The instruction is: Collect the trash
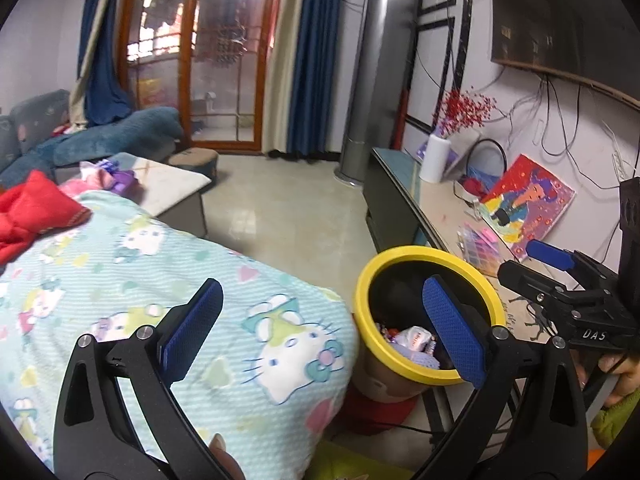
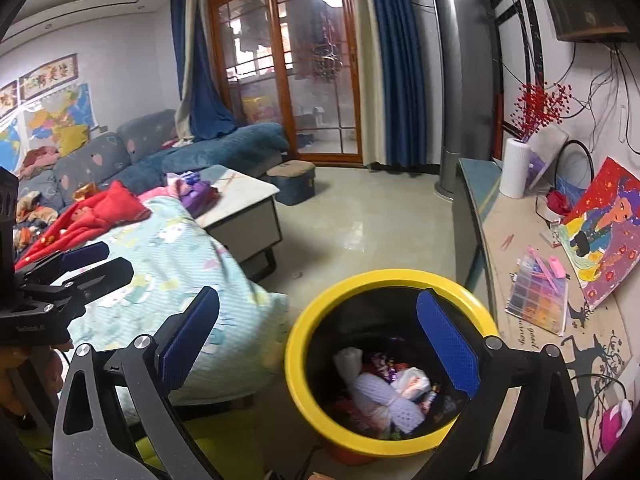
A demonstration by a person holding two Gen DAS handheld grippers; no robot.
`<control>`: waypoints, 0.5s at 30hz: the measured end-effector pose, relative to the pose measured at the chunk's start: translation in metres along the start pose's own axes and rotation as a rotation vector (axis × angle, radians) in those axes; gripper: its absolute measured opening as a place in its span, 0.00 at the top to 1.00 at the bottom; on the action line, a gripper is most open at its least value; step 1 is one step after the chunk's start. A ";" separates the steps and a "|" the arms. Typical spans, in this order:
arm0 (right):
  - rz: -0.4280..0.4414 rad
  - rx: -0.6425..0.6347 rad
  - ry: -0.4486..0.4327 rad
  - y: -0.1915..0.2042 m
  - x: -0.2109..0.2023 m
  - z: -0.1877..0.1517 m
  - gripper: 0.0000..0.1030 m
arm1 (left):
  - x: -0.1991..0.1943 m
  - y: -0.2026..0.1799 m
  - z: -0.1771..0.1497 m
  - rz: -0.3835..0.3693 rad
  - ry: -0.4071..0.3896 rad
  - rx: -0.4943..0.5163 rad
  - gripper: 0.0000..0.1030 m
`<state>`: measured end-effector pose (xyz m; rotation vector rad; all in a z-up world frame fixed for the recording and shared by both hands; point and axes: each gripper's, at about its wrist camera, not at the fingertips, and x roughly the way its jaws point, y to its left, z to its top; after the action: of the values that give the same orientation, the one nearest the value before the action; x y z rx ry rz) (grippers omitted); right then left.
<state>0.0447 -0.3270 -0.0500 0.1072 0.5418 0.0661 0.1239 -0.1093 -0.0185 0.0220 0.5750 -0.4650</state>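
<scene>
Both my tongs, left (image 1: 326, 332) and right (image 2: 320, 342), are wide and empty; I might bump the bin (image 2: 298, 360) over.

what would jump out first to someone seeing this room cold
The yellow-rimmed trash bin on the floor, already holding wrappers and a white knotted bag, sits just below the open right gripper. Left of it spreads a cartoon-cat blanket, and a bright red painting leans on the right-hand counter.

"DAS" printed on right gripper (image 1: 560, 268) body.
</scene>
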 end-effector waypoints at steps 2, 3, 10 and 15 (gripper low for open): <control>0.008 0.003 -0.016 0.010 -0.007 0.000 0.06 | -0.011 0.005 -0.002 0.020 -0.019 -0.007 0.11; 0.010 0.001 -0.025 0.015 -0.010 0.000 0.06 | -0.018 0.009 -0.003 0.032 -0.029 -0.016 0.11; -0.002 -0.020 -0.103 0.053 -0.039 -0.007 0.06 | -0.062 0.022 -0.012 0.094 -0.125 -0.027 0.11; -0.047 -0.042 -0.220 0.078 -0.068 -0.018 0.06 | -0.089 0.028 -0.024 0.149 -0.197 -0.035 0.11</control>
<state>-0.0249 -0.2542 -0.0211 0.0601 0.3233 0.0195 0.0576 -0.0434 0.0055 -0.0146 0.3851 -0.3080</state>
